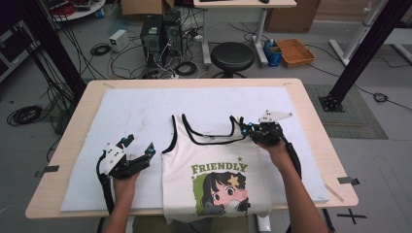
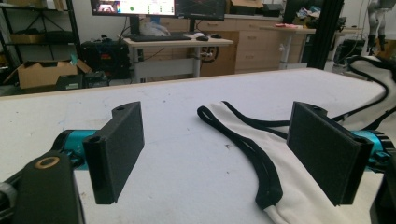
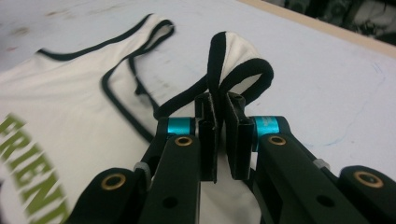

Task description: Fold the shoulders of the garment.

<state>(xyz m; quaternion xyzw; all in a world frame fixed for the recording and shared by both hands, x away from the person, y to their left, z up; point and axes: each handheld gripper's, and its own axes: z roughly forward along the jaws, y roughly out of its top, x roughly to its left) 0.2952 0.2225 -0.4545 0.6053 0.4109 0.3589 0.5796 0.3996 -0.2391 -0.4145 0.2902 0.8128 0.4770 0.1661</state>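
High view: a white sleeveless cotton top with black trim and a cartoon print under the green word FRIENDLY [image 1: 214,170] lies flat on the white padded mat [image 1: 145,104] that covers the light wooden table [image 1: 316,121]. Its hem hangs over the near edge, its straps point to the far side.

The right gripper [image 1: 241,124] sits at the top's right shoulder strap [image 1: 236,120], at the right of the garment. In the right gripper view its two black jaws stand almost together, pinching the folded black-edged strap [image 3: 233,60], which bulges up in a loop just beyond the pads.

The left gripper [image 1: 141,145] rests on the mat just left of the top, near its left armhole. In the left gripper view its jaws stand wide apart with nothing between the pads [image 2: 119,149]; the left shoulder strap [image 2: 243,140] lies on the mat ahead of them, closer to the right-hand pad.

A black round stool [image 1: 233,56] stands on the floor beyond the table's far edge.
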